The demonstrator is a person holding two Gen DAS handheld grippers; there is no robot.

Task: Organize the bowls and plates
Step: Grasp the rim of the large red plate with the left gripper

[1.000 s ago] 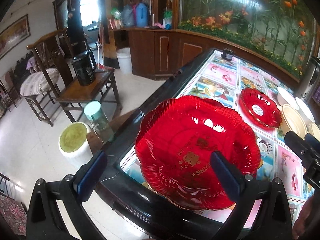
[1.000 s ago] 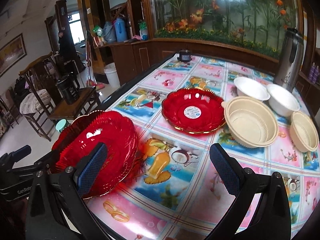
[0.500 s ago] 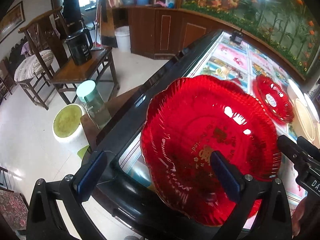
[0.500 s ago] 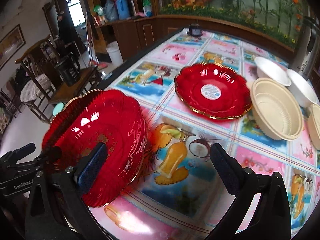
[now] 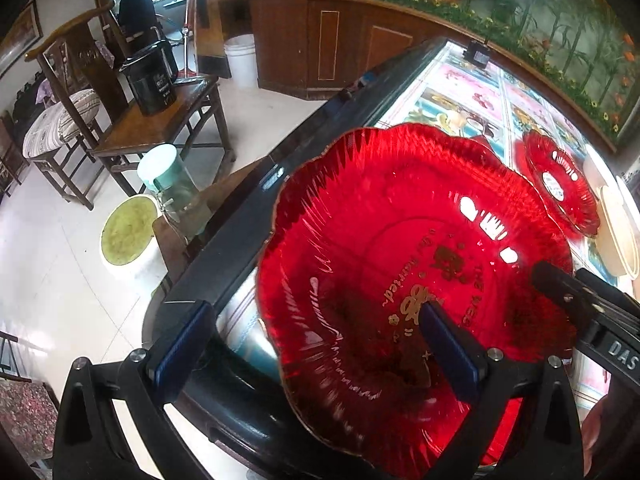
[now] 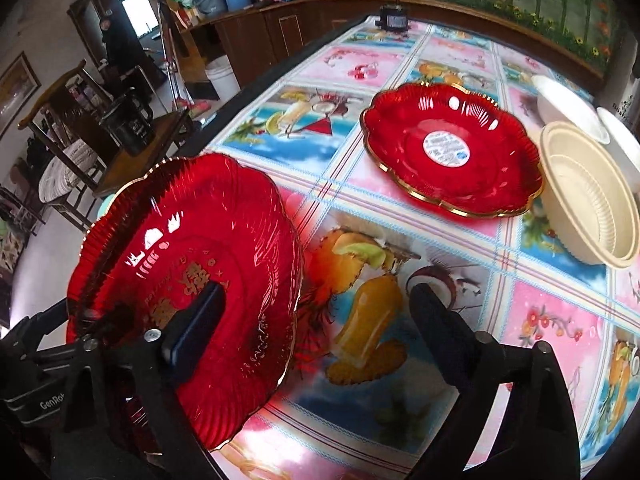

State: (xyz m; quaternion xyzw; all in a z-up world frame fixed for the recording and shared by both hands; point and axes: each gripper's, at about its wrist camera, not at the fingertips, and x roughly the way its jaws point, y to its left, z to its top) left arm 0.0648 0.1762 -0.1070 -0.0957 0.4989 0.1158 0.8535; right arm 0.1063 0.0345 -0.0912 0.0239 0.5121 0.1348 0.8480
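Observation:
A large red scalloped plate (image 5: 400, 248) with gold lettering is tilted up at the table's near left corner; it also shows in the right wrist view (image 6: 192, 264). My left gripper (image 5: 312, 332) is open, its right finger (image 5: 448, 344) over the plate's inner face and its left finger off the rim. My right gripper (image 6: 316, 316) is open, its left finger (image 6: 196, 320) over the plate, its right finger above the tablecloth. A second red plate (image 6: 452, 148) with a white sticker lies flat farther back. Cream bowls (image 6: 588, 192) sit to its right.
The table (image 6: 360, 60) has a colourful fruit-print cloth and a dark edge (image 5: 248, 216). Left of it on the floor stand a wooden side table with a black kettle (image 5: 154, 80), a chair, a green-lidded jar (image 5: 172, 184) and a white stool (image 5: 128, 228).
Both grippers have moved closer to the large red plate, and it fills more of each view. It stands more steeply tilted. The second plate and bowls have not moved.

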